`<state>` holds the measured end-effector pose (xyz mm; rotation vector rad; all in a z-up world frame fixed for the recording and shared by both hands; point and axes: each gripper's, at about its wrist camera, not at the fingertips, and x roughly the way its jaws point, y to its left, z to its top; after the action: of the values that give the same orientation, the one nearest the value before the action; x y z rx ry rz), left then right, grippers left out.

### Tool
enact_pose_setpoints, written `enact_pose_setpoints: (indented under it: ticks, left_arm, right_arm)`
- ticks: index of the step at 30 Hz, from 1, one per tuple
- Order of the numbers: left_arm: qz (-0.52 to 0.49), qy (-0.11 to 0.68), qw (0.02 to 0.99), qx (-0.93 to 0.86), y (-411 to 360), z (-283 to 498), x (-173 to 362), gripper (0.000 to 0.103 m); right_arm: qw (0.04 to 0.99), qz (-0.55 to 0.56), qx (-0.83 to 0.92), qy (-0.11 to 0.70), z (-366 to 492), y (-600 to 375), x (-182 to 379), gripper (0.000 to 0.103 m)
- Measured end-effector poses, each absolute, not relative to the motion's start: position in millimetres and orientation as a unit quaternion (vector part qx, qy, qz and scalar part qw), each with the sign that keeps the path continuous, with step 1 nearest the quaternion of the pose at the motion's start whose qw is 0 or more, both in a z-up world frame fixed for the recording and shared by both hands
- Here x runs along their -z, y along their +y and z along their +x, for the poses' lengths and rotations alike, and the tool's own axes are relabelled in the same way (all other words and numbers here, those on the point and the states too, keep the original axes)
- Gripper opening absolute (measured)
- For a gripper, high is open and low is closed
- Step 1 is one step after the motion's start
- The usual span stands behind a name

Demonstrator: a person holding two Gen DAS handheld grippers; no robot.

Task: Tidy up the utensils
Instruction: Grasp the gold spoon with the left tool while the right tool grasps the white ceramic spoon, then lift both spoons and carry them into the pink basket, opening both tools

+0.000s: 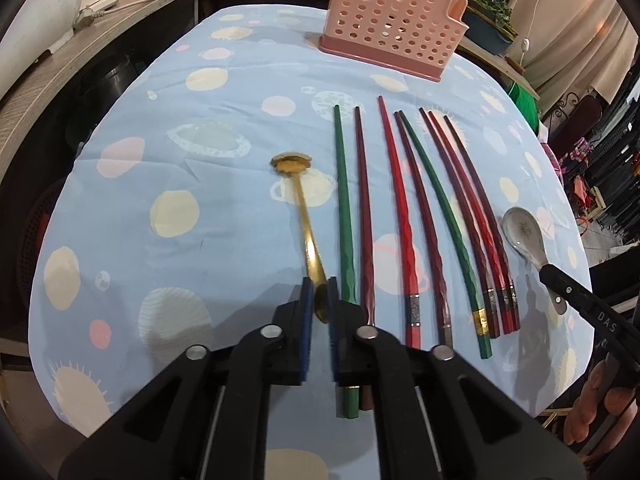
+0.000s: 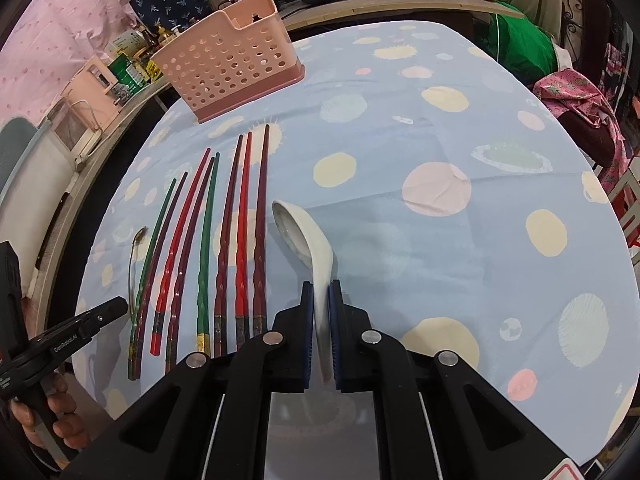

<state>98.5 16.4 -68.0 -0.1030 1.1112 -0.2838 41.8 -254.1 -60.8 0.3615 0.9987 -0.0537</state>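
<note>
Left gripper [image 1: 320, 286]: its blue-padded fingers were nearly closed around the near end of the gold spoon's handle; whether they actually pinched it could not be told.
Gold spoon [image 1: 301, 204]: thin polished metal, scalloped bowl pointing away, lying flat on the tablecloth [image 1: 180, 140] just left of the chopsticks. Probably stiff, light and slippery; the slim handle near its end looked the sensible hold.
Chopsticks [image 1: 404, 216]: eight in a rough row between the two spoons, green, red and dark maroon, with faceted grips and metal bands near the thick ends. Likely rigid, light and prone to rolling.
Ceramic spoon [image 2: 298, 232]: white glazed, deep bowl, short thick handle, right of the chopsticks. Judged heavier, smooth and breakable, so it needed a firm grip and gentle setting down.
Right gripper [image 2: 321, 292]: narrowly parted, pads against both sides of the ceramic handle.
Pink holder [image 2: 228, 68]: perforated plastic, upright at the far edge, well apart from the utensils.
</note>
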Motion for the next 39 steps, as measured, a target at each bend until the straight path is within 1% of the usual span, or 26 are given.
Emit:
enact_pose_setpoints:
  ticks: [1,2,5,8,9,10,15,16,17,23,30,39]
  left_arm:
    - [-0.049,0.526,0.839,0.130,17.1,98.5,69.1,0.020]
    - [-0.051,0.526,0.839,0.126,18.3,98.6,70.0,0.024]
    - [-0.063,0.527,0.838,0.126,21.9,99.3,72.8,0.024]
    - [-0.067,0.524,0.839,0.129,21.9,98.9,73.2,0.022]
    - [-0.067,0.522,0.840,0.129,21.3,98.4,73.7,0.018]
    - [-0.065,0.521,0.841,0.130,20.6,97.8,74.7,0.009]
    - [-0.038,0.511,0.849,0.127,15.1,93.2,74.3,0.008]
    - [-0.034,0.511,0.850,0.126,14.3,92.5,73.5,0.004]
    - [-0.032,0.509,0.851,0.126,14.3,91.8,71.9,0.002]
    - [-0.023,0.485,0.866,0.115,24.7,84.7,45.1,0.000]
    - [-0.033,0.452,0.883,0.119,36.3,86.5,0.6,0.000]
    - [-0.046,0.399,0.908,0.115,39.6,115.5,-55.4,0.000]
  right_arm:
    - [0.862,0.173,0.026,0.476,41.6,-254.2,60.9,0.008]
    - [0.862,0.173,0.025,0.476,40.5,-254.0,60.8,0.008]
    - [0.862,0.173,0.026,0.476,40.3,-254.0,60.9,0.008]
    - [0.862,0.173,0.026,0.476,39.6,-253.8,61.2,0.008]
    - [0.862,0.173,0.026,0.476,39.6,-253.9,61.2,0.008]
    - [0.862,0.173,0.026,0.476,39.7,-253.9,61.1,0.008]
    - [0.862,0.173,0.026,0.476,39.7,-253.9,61.0,0.008]
    - [0.862,0.173,0.026,0.477,38.6,-254.1,61.8,0.008]
    - [0.861,0.173,0.027,0.477,38.1,-254.2,62.0,0.008]
    - [0.865,0.166,0.028,0.472,33.0,-252.4,52.4,0.008]
    - [0.884,0.154,0.033,0.441,32.3,-250.6,19.8,0.007]
    - [0.903,0.140,0.040,0.405,47.2,-254.1,-15.4,0.006]
